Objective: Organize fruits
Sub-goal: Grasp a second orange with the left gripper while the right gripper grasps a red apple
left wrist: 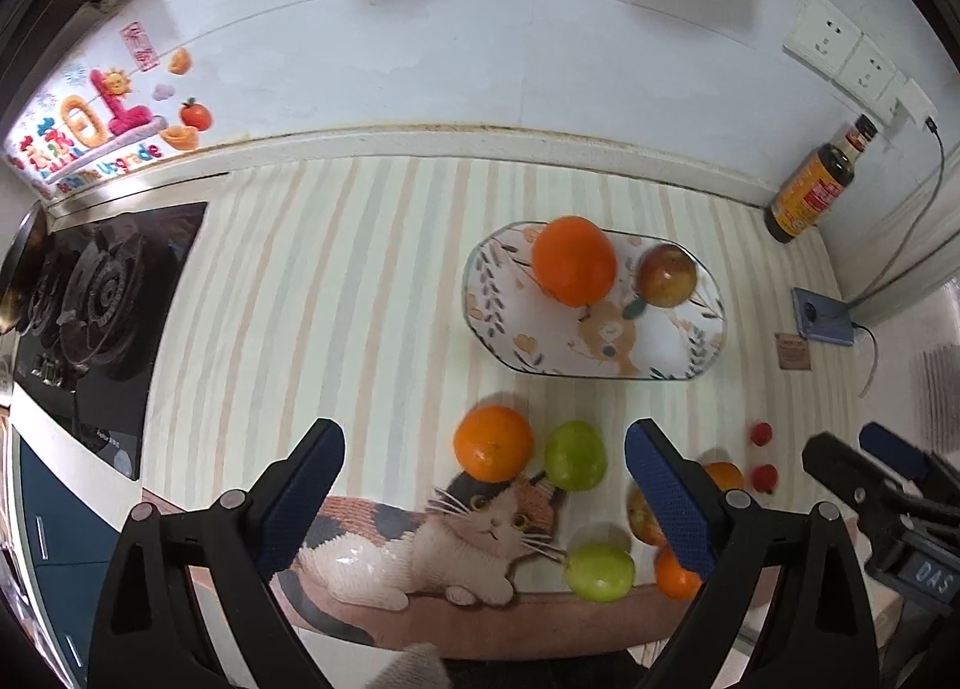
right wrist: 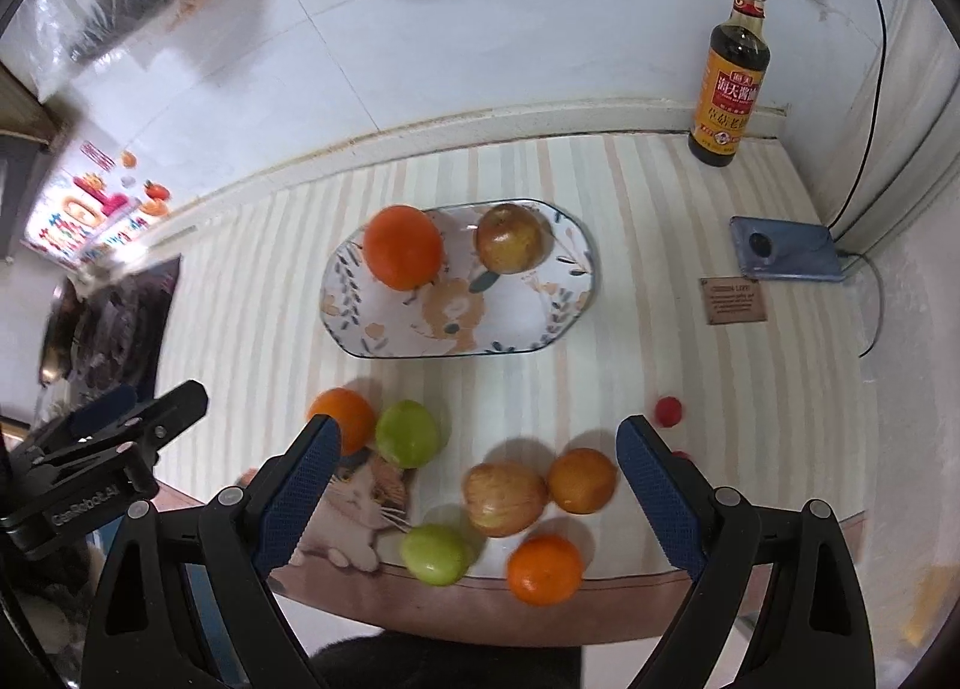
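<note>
An oval patterned plate holds a large orange and a red-yellow apple. Loose fruit lies near the counter's front edge: an orange, two green fruits, an apple, two small oranges and small red fruits. My left gripper is open and empty above the orange and green fruit. My right gripper is open and empty above the front fruit cluster; it also shows in the left wrist view.
A soy sauce bottle stands at the back right by the wall. A phone on a cable and a small brown card lie at the right. A gas stove is at the left. A cat picture mat covers the front edge.
</note>
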Available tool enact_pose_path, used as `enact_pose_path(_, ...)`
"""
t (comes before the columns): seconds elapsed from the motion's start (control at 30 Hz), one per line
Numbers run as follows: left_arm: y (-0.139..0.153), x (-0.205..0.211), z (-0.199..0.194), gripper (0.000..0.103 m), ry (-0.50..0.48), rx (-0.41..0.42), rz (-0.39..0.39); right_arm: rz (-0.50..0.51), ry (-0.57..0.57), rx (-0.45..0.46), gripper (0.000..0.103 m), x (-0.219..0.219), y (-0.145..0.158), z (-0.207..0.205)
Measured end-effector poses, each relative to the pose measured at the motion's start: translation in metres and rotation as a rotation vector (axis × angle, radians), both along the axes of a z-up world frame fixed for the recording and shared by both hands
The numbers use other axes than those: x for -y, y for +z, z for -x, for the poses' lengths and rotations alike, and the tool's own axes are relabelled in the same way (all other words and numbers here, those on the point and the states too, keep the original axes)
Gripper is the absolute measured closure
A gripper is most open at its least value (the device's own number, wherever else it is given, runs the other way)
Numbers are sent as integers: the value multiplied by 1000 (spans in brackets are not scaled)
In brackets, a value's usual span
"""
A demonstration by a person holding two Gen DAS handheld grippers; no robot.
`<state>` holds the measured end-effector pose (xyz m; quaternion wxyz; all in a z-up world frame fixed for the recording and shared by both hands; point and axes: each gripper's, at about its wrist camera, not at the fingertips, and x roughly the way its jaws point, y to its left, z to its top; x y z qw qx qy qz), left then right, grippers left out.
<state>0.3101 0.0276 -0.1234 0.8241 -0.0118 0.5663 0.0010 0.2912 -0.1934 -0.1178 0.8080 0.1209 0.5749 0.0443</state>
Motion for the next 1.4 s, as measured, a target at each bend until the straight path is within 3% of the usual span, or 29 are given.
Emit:
enact_pose_path(0.07,-10,-3,-1,1,-1,1,-15,-27,4,12,8,-4,-13,2)
enact_pose_path(0.17,-38,-8,-6,1,7,-50,-40,-51,17,-64,8,-13,-51,0)
enact_pose_path(0.3,-88,-16,-17,1,23,-176,-30,-84,28,-168,8,-23,-103,-7)
enact_pose_path(0.53,-155,-17,-35,1,24,-341,-39,50,67,-278,8,-23,-142,-5)
enact_pose_path(0.6,-166,-15,-40,0,20,-360,-38,63,81,-306,14,-22,-155,-4)
enact_pose_path(0.7,-171,-13,-47,0,23,-366,42,102,134,-259,17,-31,-157,-4)
enact_pose_path(0.77,-172,-8,-52,0,12,-374,55,115,161,-263,18,-40,-160,-6)
enact_pose_path(0.83,-175,-2,-56,1,-6,-381,63,118,172,-283,27,-44,-164,-6)
enact_pose_path(0.9,-177,2,-60,2,-17,-383,59,120,166,-284,27,-42,-167,-7)
enact_pose_path(1.0,-176,5,-60,14,-26,-362,97,125,157,-305,27,-36,-174,-8)
enact_pose_path(1.1,-172,11,-60,43,-38,-362,166,133,150,-315,27,-30,-180,-9)
enact_pose_path(1.27,-169,15,-51,45,-64,-366,143,151,157,-324,28,-28,-187,-9)
enact_pose_path(1.4,-166,3,-29,45,-60,-381,143,92,135,-298,40,-19,-176,-4)
